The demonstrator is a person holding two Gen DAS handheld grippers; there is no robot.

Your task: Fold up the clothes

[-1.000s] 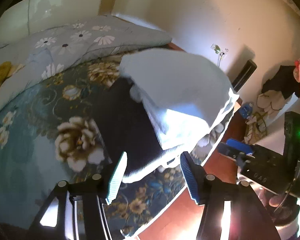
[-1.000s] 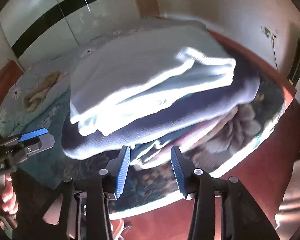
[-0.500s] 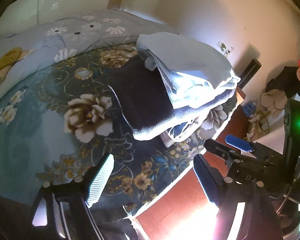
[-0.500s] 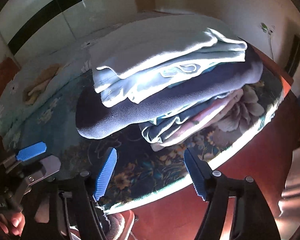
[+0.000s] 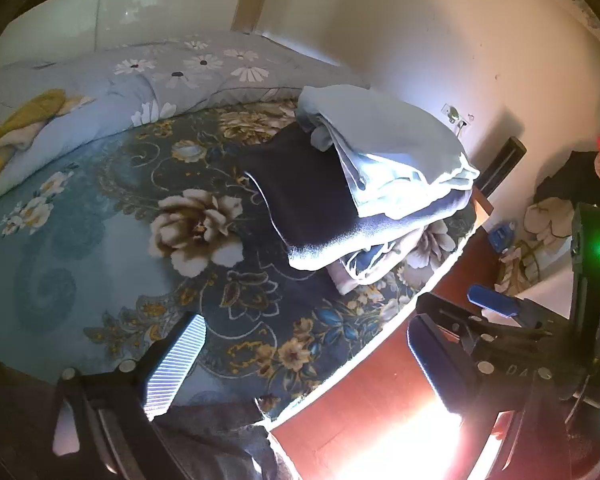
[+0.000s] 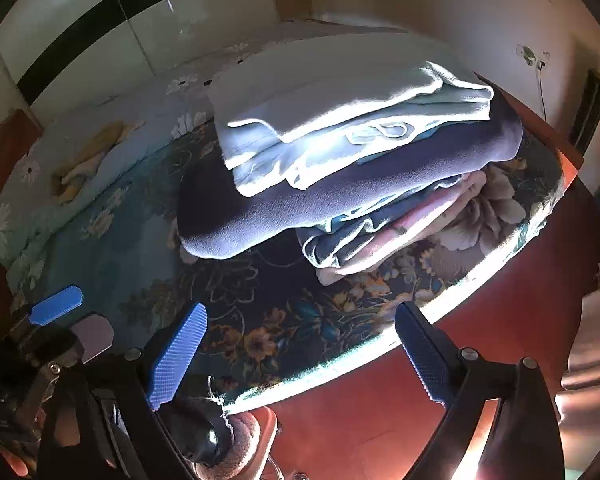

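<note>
Stack: your folded clothes (image 6: 340,160) sit piled near the bed's (image 5: 100,248) corner.
Top layer: pale blue garment (image 5: 388,152), soft knit.
Beneath: dark navy fleece (image 6: 260,208); pink and blue pieces lowest.
Bedcover: floral print, teal.
Left tool (image 5: 304,364): wide apart, holding nothing.
Right tool (image 6: 296,356): wide apart, holding nothing.

stack of folded clothes (image 6: 348,168): 1 | hand-held gripper (image 5: 304,360): 2 | yellow garment (image 5: 20,128): 1
</note>
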